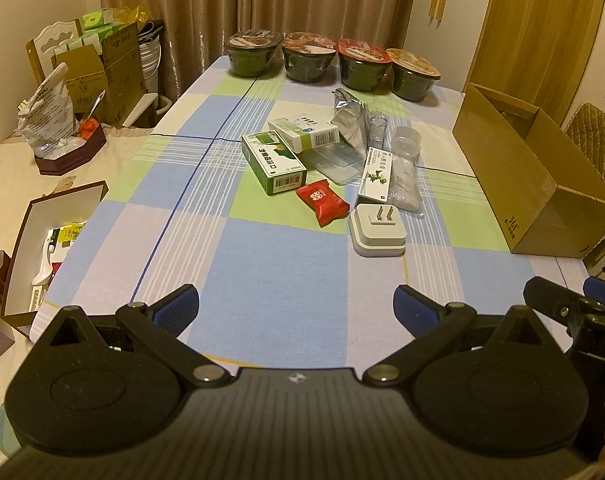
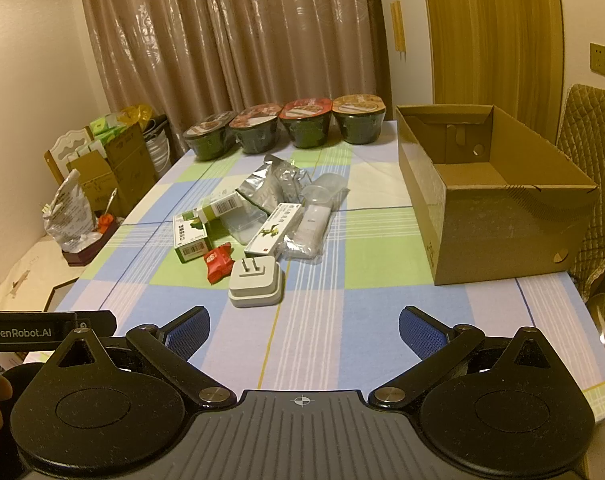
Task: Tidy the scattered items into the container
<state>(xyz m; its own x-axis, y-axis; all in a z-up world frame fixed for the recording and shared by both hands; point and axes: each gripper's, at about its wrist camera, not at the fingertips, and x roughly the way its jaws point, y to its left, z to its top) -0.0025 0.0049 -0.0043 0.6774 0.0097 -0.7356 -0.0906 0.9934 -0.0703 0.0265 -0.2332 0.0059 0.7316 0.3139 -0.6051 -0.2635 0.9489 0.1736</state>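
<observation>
A pile of small items lies mid-table: a white plug adapter (image 1: 377, 229) (image 2: 255, 282), a red candy packet (image 1: 323, 202) (image 2: 218, 265), a green medicine box (image 1: 273, 161) (image 2: 189, 237), a white-green box (image 1: 309, 132), a long white box (image 1: 376, 175) (image 2: 273, 230), foil pouches (image 1: 348, 116) (image 2: 261, 190) and a clear plastic tray (image 2: 242, 224). An open cardboard box (image 1: 530, 176) (image 2: 498, 200) stands at the right. My left gripper (image 1: 296, 306) is open at the near edge, nothing between its fingers. My right gripper (image 2: 304, 330) is open too, just short of the adapter.
Four instant noodle bowls (image 1: 330, 62) (image 2: 286, 126) line the far edge of the checked tablecloth (image 1: 262, 264). Left of the table are cardboard boxes (image 1: 102, 72) and a low surface with an open white box (image 1: 50, 240). A padded chair (image 2: 594, 184) stands behind the container.
</observation>
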